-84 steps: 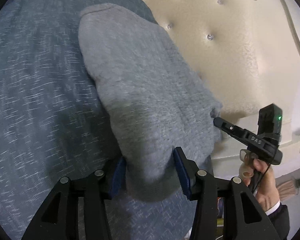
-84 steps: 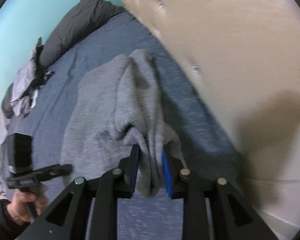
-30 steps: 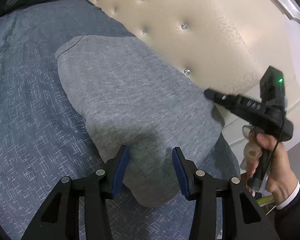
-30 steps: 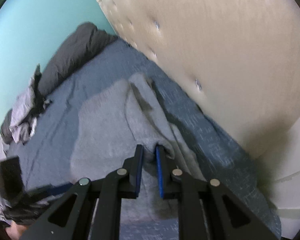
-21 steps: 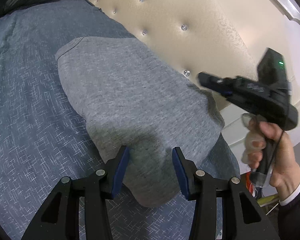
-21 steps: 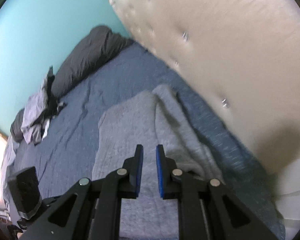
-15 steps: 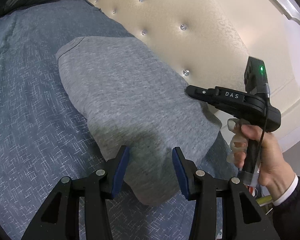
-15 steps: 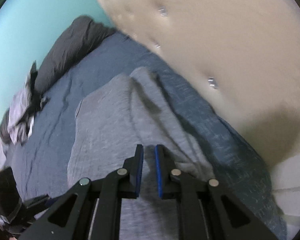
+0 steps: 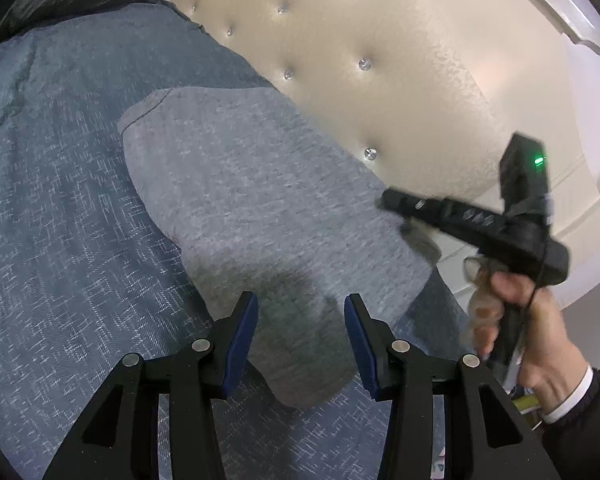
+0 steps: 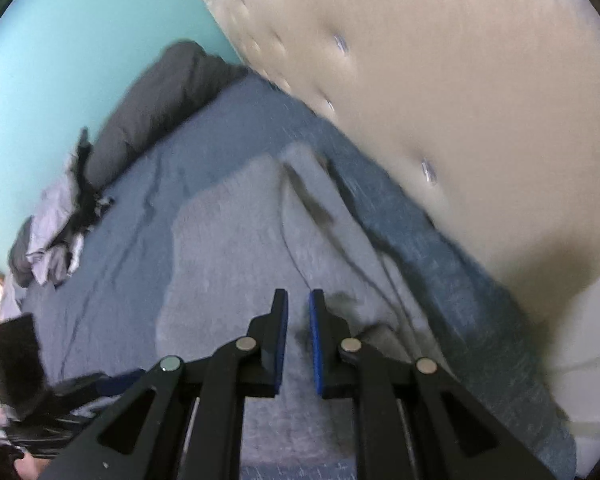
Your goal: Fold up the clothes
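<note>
While the grey knit garment lies flat on the blue woven bedspread, its near end sits below and between the spread fingers of the left gripper, not pinched. Beyond it to the right, the right gripper hovers over the cloth's far edge, fingers close together with a narrow empty gap. Behind it rises the cream tufted headboard.
</note>
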`<state>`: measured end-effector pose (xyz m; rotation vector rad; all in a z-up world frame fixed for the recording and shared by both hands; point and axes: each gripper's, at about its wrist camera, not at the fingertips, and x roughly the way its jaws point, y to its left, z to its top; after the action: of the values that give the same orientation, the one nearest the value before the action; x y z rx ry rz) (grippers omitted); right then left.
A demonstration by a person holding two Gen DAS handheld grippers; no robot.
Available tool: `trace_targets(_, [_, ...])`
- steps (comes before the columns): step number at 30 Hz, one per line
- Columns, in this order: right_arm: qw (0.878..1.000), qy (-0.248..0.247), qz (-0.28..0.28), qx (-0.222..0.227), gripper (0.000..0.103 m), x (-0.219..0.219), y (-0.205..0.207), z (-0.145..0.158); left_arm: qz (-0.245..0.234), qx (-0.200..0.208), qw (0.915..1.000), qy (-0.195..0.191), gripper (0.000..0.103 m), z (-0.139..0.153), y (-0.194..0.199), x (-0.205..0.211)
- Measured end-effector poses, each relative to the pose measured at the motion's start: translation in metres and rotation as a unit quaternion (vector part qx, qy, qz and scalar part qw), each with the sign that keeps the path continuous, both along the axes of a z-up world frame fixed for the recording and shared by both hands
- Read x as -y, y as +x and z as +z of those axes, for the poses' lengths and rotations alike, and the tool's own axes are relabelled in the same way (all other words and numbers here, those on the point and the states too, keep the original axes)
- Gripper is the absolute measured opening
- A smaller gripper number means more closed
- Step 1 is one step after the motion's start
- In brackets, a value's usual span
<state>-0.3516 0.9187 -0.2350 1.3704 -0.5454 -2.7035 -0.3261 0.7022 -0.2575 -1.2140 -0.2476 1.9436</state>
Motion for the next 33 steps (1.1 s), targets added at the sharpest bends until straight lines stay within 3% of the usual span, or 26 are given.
trace_targets(8, [0.998, 0.017, -0.051, -0.038, 0.008, 0.001, 0.021, 0.015, -0.004, -0.024, 0.9997, -0.001, 0.048, 0.020, 0.014, 0.015])
trace_targets(16, [0.996, 0.029, -0.056, -0.067, 0.008, 0.014, 0.056, 0.047, 0.005, -0.032, 0.9995, 0.000, 0.049, 0.042, 0.028, 0.038])
trace_targets(33, [0.993, 0.061, -0.046, -0.093, 0.012, 0.083, 0.127, 0.102, 0.014, -0.087, 0.9961, -0.001, 0.053, 0.121, 0.076, 0.099])
